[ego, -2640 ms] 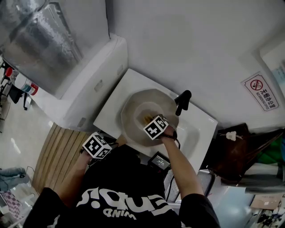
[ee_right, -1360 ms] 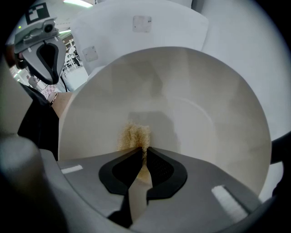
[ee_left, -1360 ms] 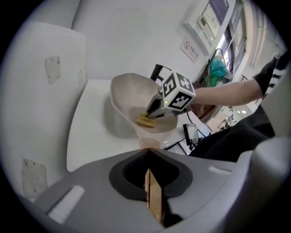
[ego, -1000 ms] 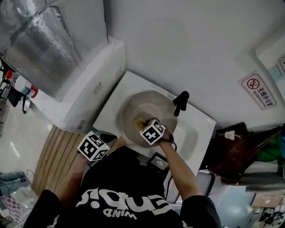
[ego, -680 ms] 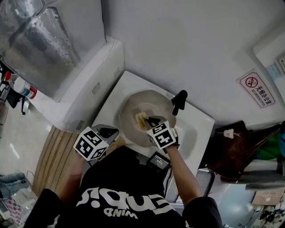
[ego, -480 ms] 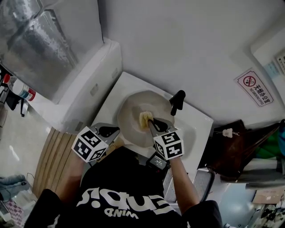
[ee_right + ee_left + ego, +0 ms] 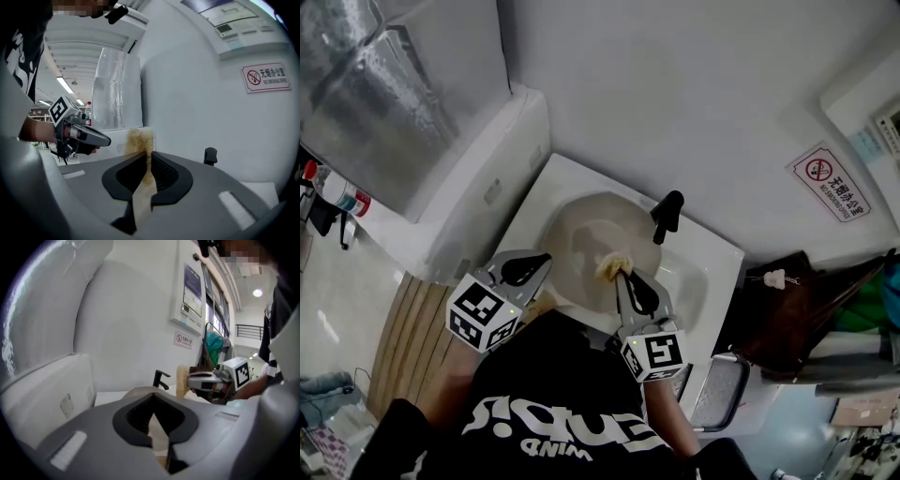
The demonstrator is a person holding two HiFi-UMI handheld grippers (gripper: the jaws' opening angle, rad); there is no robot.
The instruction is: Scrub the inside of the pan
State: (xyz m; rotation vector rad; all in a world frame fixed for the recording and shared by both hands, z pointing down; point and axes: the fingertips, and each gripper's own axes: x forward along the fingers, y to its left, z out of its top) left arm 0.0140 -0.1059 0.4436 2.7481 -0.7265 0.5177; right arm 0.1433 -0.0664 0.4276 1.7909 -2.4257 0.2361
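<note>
Head looks down — gripper views (level) share faucet (image 7: 666,214).

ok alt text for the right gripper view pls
The right tongs are clamped on a yellowish scrub sponge, held up in front of a white wall. The left tongs show at the left, a black tap at the right, and a no-smoking sign above it.

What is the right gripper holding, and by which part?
The right gripper holds a tan, coarse-fibred scrubbing pad, pinched by one end between shut jaws; the rest sticks out past the tips.
</note>
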